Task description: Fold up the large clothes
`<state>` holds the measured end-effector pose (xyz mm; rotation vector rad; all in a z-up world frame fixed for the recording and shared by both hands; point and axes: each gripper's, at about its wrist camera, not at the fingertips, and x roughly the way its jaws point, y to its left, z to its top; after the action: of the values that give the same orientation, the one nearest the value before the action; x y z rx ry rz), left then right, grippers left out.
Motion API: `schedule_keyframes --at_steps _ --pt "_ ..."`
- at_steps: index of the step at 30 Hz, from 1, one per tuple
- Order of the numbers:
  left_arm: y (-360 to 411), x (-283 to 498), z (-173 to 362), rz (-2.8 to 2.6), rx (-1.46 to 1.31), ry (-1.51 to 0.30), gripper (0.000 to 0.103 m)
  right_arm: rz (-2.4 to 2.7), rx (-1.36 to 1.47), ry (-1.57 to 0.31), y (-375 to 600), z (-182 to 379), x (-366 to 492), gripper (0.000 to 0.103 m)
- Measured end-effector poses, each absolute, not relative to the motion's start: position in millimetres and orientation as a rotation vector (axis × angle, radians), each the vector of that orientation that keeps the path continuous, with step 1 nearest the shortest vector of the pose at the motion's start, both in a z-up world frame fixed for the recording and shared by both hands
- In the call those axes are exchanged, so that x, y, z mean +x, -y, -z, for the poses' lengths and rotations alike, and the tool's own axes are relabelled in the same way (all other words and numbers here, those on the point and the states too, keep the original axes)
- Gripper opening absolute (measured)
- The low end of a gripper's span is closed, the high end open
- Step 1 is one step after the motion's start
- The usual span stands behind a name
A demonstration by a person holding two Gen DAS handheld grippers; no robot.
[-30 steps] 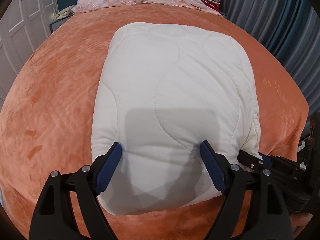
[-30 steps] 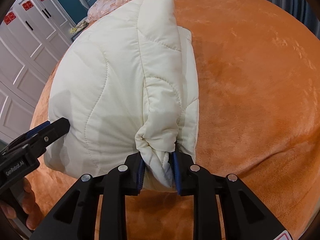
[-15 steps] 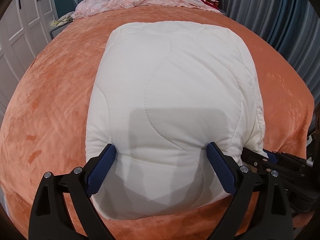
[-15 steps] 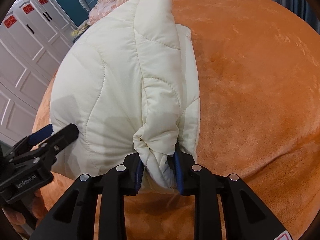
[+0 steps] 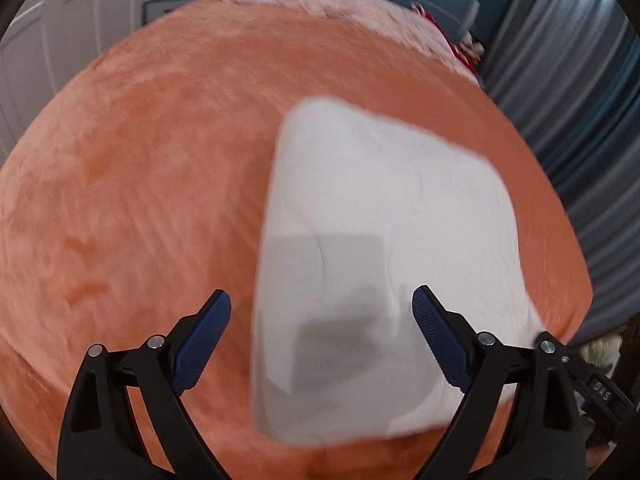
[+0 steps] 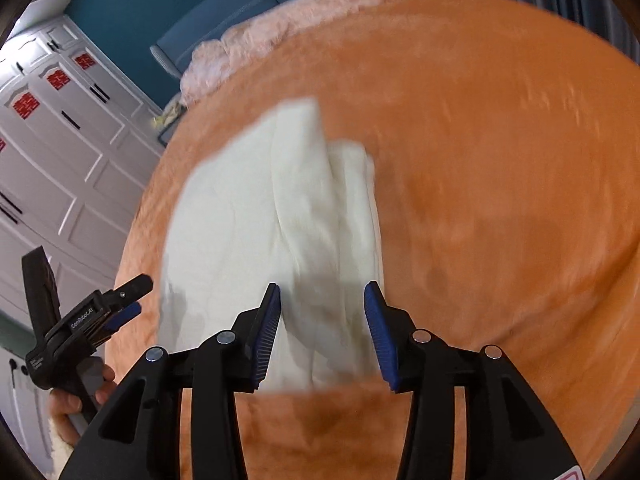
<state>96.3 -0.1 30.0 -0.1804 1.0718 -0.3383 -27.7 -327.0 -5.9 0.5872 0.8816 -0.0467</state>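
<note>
Folded cream quilted coat lying flat on the orange bedspread, right of centre in the left wrist view, near edge toward 6 o'clock. Wide bare plush from 7 to 11 o'clock; grey curtains close at 2 o'clock, white wardrobe doors at 9 o'clock in the right wrist view. Left hand-held gripper spread wide above the coat, clamping nothing. Right hand-held gripper opening, coat's bundled end between the pads but not pressed. Both views motion-blurred, quilting seams hard to read. Pink bedding at 12 o'clock, partly cut off.
</note>
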Motion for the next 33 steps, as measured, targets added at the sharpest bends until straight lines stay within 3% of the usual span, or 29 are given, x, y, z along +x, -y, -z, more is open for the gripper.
schedule_keyframes --at_steps 4,13,15,16,17,19,25,33 --pt "11 131 -55 0.316 -0.111 -1.003 0.09 0.085 0.658 -0.803 344 -16 9 0.053" --pt "58 197 -38 0.311 -0.062 -1.076 0.09 0.166 0.763 -0.907 343 23 106 0.053" --pt "68 203 -29 0.311 -0.048 -1.089 0.09 0.16 0.747 -0.935 335 34 119 0.044" --pt "72 205 -25 0.313 -0.045 -1.096 0.09 0.165 0.743 -0.923 331 36 121 0.03" --pt "78 208 -19 0.316 -0.041 -1.109 0.09 0.166 0.723 -0.919 329 38 122 0.023" --pt "85 211 -8 0.314 -0.036 -1.122 0.09 0.181 0.687 -0.901 329 42 121 0.017" --pt "104 216 17 0.304 -0.004 -1.128 0.091 0.233 0.636 -0.877 332 65 119 0.015" --pt "109 219 45 0.296 -0.012 -1.136 0.098 0.228 0.63 -0.871 334 96 123 0.022"
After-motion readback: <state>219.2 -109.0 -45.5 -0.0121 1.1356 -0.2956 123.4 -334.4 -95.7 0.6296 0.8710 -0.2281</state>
